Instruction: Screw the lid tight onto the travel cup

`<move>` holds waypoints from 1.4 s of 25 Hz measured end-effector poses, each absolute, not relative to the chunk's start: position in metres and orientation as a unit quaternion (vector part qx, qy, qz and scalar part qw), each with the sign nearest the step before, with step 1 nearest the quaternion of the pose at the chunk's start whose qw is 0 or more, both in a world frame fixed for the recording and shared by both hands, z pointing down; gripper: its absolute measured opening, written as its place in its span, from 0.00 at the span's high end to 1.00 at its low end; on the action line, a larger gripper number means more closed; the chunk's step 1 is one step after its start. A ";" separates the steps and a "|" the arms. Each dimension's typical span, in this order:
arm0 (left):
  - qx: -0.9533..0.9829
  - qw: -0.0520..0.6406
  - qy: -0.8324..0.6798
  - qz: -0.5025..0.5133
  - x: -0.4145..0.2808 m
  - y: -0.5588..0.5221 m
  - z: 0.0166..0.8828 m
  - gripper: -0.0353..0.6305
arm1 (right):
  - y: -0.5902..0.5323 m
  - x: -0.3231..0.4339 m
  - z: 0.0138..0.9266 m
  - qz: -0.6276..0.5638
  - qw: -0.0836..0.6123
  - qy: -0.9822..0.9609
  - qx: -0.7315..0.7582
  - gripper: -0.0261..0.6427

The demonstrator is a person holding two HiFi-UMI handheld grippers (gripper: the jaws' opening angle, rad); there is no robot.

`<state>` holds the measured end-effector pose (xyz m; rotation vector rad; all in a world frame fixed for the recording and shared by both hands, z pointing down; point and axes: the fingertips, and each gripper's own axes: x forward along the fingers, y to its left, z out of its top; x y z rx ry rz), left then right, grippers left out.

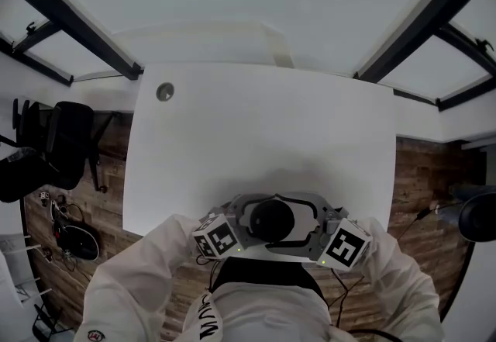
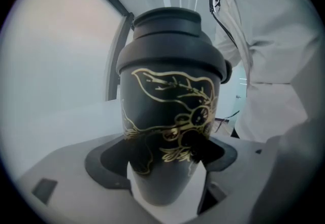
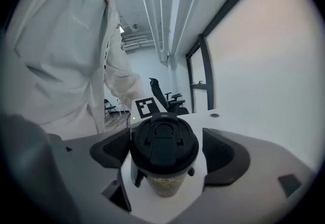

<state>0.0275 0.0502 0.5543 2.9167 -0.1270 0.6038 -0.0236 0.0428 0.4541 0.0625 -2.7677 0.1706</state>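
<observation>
The cup [image 2: 167, 116] is at the near edge of the table [image 1: 263, 123], its lower part squeezed by the left gripper [image 2: 167, 164]. The right gripper [image 3: 165, 154] sits around the lid [image 3: 163, 141], its jaws a little apart. Best to pinch the lid, keep it flat, and turn.

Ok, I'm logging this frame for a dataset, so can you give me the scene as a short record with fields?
surface: white table
object: black travel cup with gold leaf print, upright near the table's near edge
lid: black, sitting on the travel cup
left gripper: shut on the travel cup's body
right gripper: jaws on either side of the lid; contact unclear
person: white sleeves, holding both grippers
</observation>
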 end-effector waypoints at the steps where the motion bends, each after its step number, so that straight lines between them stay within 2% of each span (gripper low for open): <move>1: 0.975 0.074 -0.036 0.205 0.028 0.051 0.555 0.33 | 0.045 -0.026 0.455 0.064 0.184 -0.981 0.012 0.34; 8: 0.976 0.065 -0.069 0.198 0.026 0.052 0.555 0.33 | 0.050 -0.029 0.457 0.074 0.170 -0.981 0.058 0.34; 18: 0.944 0.080 -0.285 0.143 0.026 0.049 0.556 0.34 | 0.055 -0.021 0.460 0.074 0.154 -0.933 0.317 0.34; 22: 0.931 0.077 -0.331 0.137 0.024 0.051 0.557 0.34 | 0.055 -0.023 0.450 0.073 0.107 -0.912 0.389 0.34; 28: 0.936 0.081 -0.310 0.142 0.026 0.052 0.557 0.34 | 0.054 -0.023 0.449 0.070 0.102 -0.920 0.372 0.34; 32: 0.953 0.077 -0.249 0.153 0.025 0.055 0.555 0.34 | 0.053 -0.023 0.436 0.092 0.064 -0.942 0.317 0.34; 35: 0.964 0.074 -0.191 0.167 0.023 0.056 0.553 0.34 | 0.058 -0.021 0.438 0.088 0.100 -0.965 0.225 0.34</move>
